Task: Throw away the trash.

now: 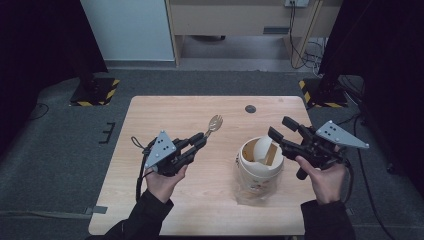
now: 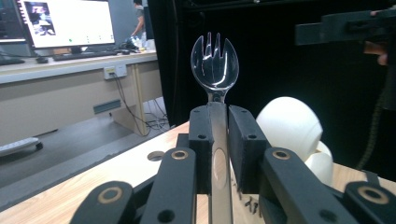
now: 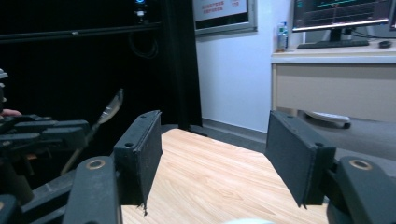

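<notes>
On the wooden table (image 1: 150,200), left of the opened tub (image 1: 258,165), a clear spork (image 1: 215,122) is held clamped in the left gripper (image 1: 200,140), while the right gripper (image 1: 281,129), jaws apart and empty, is poised beside the tub, so scooping is judged still undone.

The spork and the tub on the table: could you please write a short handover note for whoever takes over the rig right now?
Left gripper: shut on the clear plastic spork, handle between the pads, tines pointing away from the hand, held above the table.
Right gripper: open, nothing between its jaws, hovering beside the rim of the tub.
White tub: upright on the table, right of centre, mouth open, with white and tan contents inside.
Done: spork picked up.
Left: probably bring the spork to the tub; the right gripper could steady the tub.
</notes>
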A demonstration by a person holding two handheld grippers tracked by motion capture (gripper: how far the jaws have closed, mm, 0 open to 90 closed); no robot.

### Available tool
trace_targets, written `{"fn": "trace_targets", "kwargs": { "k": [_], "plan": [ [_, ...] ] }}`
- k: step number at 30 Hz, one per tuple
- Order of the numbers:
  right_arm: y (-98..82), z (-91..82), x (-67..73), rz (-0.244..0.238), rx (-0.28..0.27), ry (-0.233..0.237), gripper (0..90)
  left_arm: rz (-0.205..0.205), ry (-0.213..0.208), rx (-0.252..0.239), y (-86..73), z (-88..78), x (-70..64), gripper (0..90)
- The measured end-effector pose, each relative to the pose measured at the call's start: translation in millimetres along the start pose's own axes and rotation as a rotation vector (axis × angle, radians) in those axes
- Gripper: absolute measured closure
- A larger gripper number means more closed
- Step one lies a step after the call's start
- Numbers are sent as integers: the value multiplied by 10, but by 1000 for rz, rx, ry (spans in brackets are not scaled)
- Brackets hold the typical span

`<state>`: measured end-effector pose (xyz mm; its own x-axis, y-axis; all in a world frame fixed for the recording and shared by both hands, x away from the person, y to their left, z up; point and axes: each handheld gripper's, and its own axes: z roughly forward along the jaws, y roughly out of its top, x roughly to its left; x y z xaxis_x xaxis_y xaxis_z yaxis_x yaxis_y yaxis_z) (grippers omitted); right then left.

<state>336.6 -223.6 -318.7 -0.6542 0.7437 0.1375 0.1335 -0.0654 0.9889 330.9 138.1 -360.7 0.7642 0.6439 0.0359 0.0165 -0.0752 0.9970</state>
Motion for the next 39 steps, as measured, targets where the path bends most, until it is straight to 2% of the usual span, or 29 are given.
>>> {"fn": "trace_targets", "kwargs": {
  "k": [1,2,5,13,16,21,23,33,35,36,39],
  "plan": [
    [0,0,0,0,0,0,374,0,0,0,0,0,0,794],
    [-10,34,29,27,-8,26,388,5,-9,1,0,20,-33,794],
    [-31,76,63,49,-7,51,402,14,-22,3,-2,48,-80,794],
    [-84,163,133,75,15,96,429,22,-57,15,-36,148,-202,795],
    [-75,191,174,61,30,108,443,25,-68,16,-42,188,-247,795],
    [-54,238,230,65,36,132,466,34,-80,13,-43,227,-311,794],
    [-69,278,250,89,41,152,483,39,-88,13,-43,254,-353,795],
    [-143,366,313,134,85,203,567,45,-109,3,-44,314,-442,794],
    [-155,375,322,141,98,218,631,47,-110,1,-47,319,-456,795],
    [-155,375,322,141,98,218,631,47,-110,1,-47,319,-456,794],
    [-162,380,334,165,105,240,753,45,-115,3,-48,318,-469,794]
  ]
}}
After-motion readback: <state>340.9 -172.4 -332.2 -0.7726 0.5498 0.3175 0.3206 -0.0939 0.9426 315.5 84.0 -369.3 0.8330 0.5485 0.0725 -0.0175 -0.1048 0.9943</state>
